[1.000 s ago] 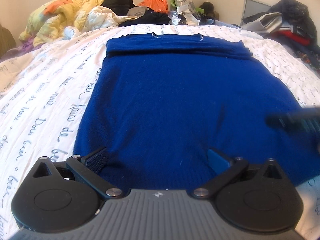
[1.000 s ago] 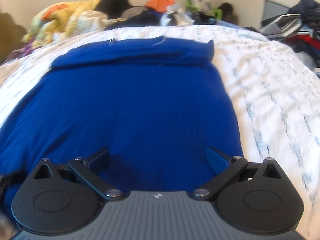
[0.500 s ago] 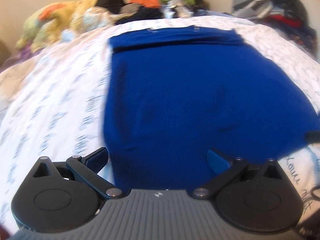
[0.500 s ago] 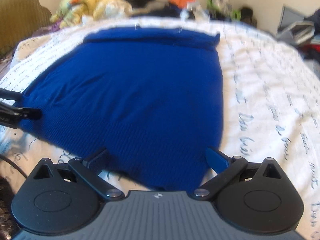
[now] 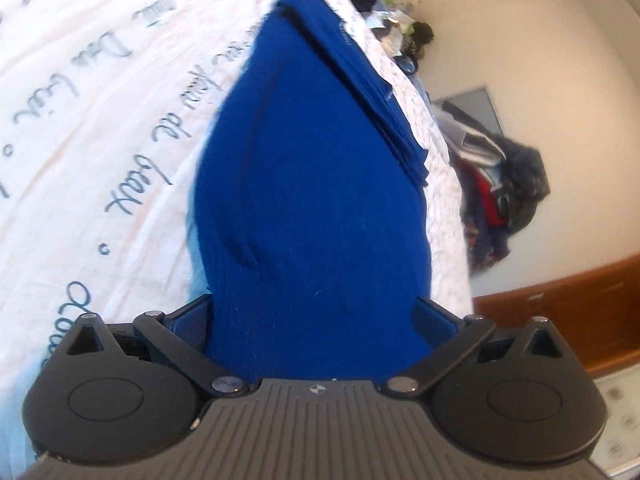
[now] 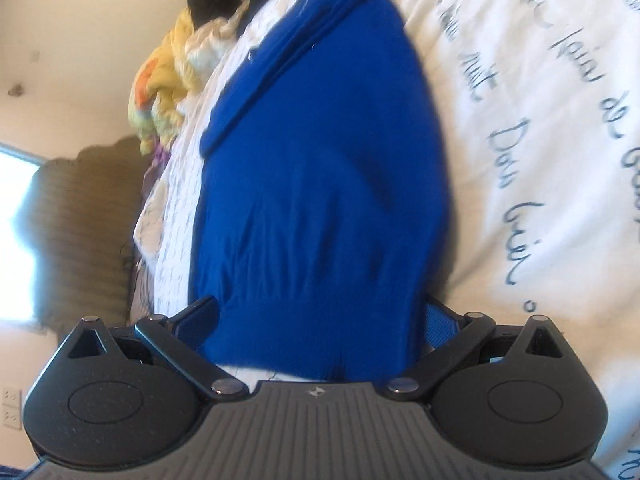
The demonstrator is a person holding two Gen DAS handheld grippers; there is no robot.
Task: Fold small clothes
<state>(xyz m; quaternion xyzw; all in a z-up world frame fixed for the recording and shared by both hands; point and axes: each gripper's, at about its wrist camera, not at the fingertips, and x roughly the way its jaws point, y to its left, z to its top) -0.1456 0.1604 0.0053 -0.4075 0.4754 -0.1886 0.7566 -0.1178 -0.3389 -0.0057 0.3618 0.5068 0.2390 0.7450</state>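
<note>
Blue sweater (image 5: 312,200) spread across the bed sheet (image 5: 100,120), hem end bunched toward both cameras, collar end toward the clothes pile (image 6: 168,80) at the bed's far edge. Left gripper (image 5: 314,316) spread wide, sweater hem filling the gap between its 2 fingers. Right gripper (image 6: 320,316) likewise spread, ribbed hem lying between its fingers.
</note>
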